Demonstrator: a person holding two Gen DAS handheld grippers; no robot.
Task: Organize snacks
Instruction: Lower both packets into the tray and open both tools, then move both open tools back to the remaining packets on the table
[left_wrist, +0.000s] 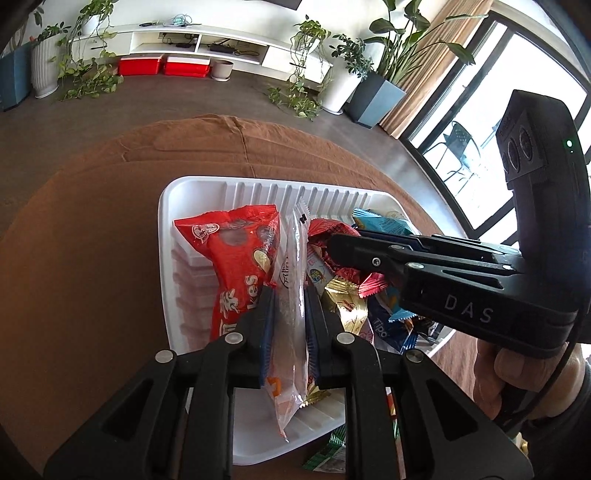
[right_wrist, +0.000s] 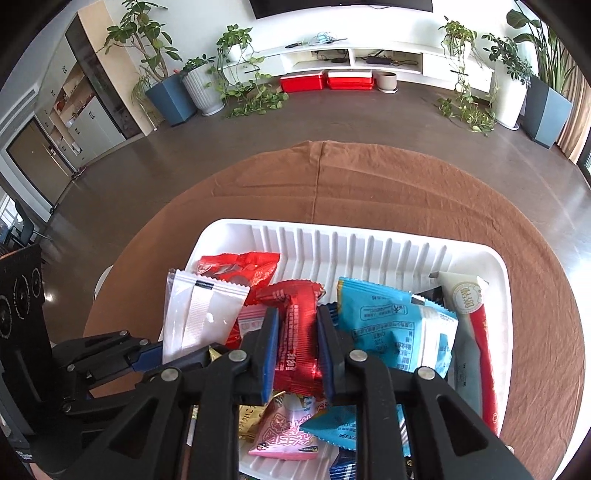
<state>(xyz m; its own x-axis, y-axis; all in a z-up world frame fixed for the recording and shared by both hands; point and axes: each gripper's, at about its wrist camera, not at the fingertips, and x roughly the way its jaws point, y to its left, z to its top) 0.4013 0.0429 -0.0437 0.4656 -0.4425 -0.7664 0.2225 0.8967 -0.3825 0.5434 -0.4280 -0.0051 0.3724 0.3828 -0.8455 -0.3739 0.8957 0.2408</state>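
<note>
While the left gripper (left_wrist: 290, 314) pinches a clear packet (left_wrist: 291, 295) and the right gripper (right_wrist: 297, 332) clamps a red packet (right_wrist: 299, 332), both wrappers look slick. Either could slip free above the white tray (right_wrist: 495, 295).

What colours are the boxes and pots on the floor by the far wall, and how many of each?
Red boxes: 2
Blue pots: 2
Tall white pots: 2
Small beige pot: 1
Total: 7
</note>
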